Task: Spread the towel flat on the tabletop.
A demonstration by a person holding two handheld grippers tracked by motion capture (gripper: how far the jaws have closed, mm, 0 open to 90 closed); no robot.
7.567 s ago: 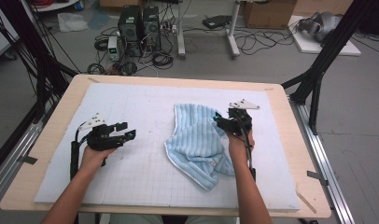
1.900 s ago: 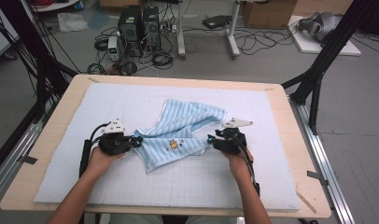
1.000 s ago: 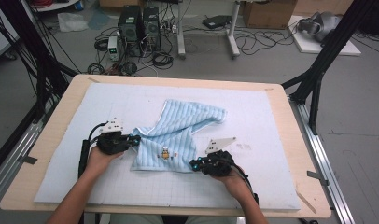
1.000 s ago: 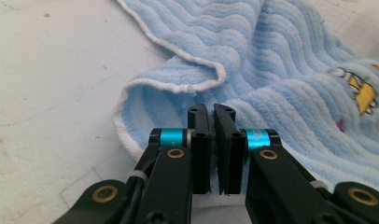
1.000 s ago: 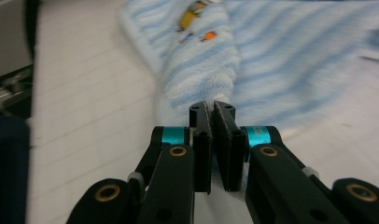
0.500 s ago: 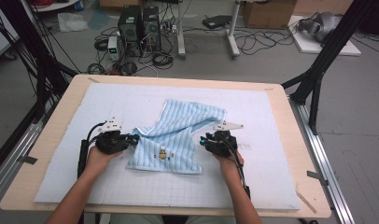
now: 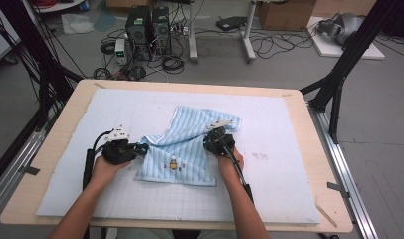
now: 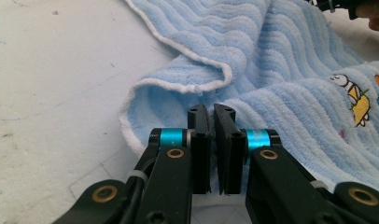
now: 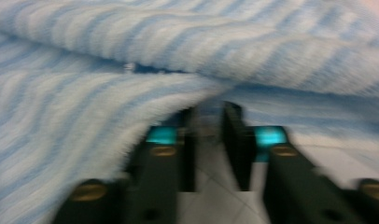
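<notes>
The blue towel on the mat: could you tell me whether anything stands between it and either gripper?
Nothing visible does. The left gripper is shut on the blue towel's left edge, and the right gripper sits directly against its right side, its jaws having just been closing at the cloth.

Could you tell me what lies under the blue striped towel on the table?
The towel rests on a pale gridded mat that covers the wooden table. Whether anything else lies under its folds is hidden.

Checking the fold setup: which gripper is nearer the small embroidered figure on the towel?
Left, though only slightly. The left gripper grips the towel's edge left of the embroidered figure; the right gripper sits at its upper right.
</notes>
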